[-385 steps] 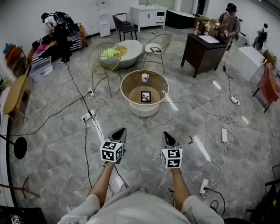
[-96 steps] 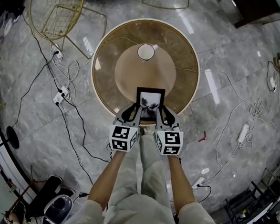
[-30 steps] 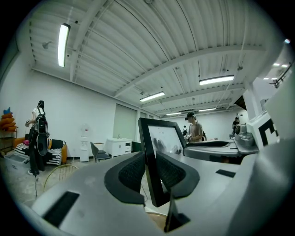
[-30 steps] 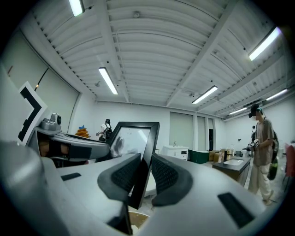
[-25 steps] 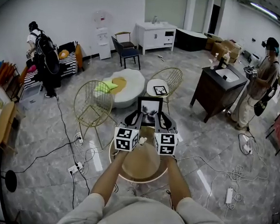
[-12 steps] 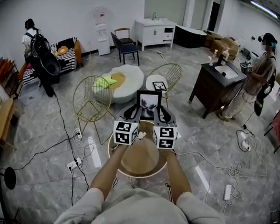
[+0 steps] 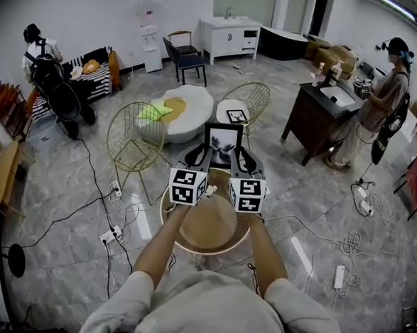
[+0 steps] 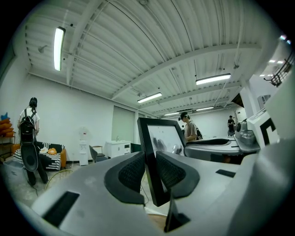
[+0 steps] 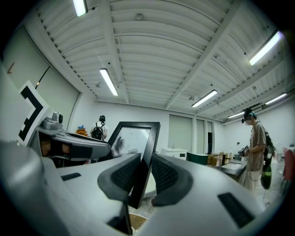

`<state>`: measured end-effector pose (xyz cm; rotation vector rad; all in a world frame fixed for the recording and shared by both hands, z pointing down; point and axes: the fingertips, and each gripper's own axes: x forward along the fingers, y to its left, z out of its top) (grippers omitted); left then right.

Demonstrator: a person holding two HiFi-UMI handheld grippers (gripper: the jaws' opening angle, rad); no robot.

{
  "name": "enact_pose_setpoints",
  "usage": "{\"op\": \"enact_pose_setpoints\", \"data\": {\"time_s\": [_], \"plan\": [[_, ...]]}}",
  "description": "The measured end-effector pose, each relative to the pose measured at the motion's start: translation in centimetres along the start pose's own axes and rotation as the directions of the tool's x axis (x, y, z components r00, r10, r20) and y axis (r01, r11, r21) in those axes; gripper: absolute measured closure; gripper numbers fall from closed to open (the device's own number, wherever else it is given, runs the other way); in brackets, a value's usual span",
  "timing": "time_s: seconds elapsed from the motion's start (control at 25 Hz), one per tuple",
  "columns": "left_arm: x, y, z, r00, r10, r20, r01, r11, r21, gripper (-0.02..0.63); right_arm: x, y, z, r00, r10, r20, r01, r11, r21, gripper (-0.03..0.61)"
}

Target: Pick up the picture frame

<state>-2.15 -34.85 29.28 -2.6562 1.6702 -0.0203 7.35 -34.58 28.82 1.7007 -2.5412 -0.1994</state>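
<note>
Holding picture frame [image 7: 223, 143], round table [image 7: 213, 246], marble floor [image 7: 59, 258], cables [image 7: 349, 245]

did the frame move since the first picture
Yes, up. The frame lay flat on the table; now the left gripper and right gripper hold it upright above the table.

The picture frame [image 7: 223, 143] is standing upright in the air just above the middle of the head view. It is black-edged with a pale, greyish picture under glass, and it is facing the camera. Its two side edges are being pinched, one by the left gripper [image 7: 203, 157] and one by the right gripper [image 7: 240, 159].
</note>
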Motion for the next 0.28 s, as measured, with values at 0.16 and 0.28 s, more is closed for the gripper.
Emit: {"op": "enact_pose_setpoints", "data": {"time_s": [0.16,0.28], "plan": [[0.22,-0.25,0.24,1.0,-0.005,0.002,0.005,1.0,0.011,0.538,-0.1,-0.33,0.17,1.0,-0.002,0.003,0.002,1.0,-0.003,0.5],[0.58,-0.4,0.54,1.0,-0.006,0.006,0.006,1.0,0.016,0.538,-0.01,-0.69,0.42,1.0,-0.003,0.012,0.003,1.0,-0.003,0.5]]}}
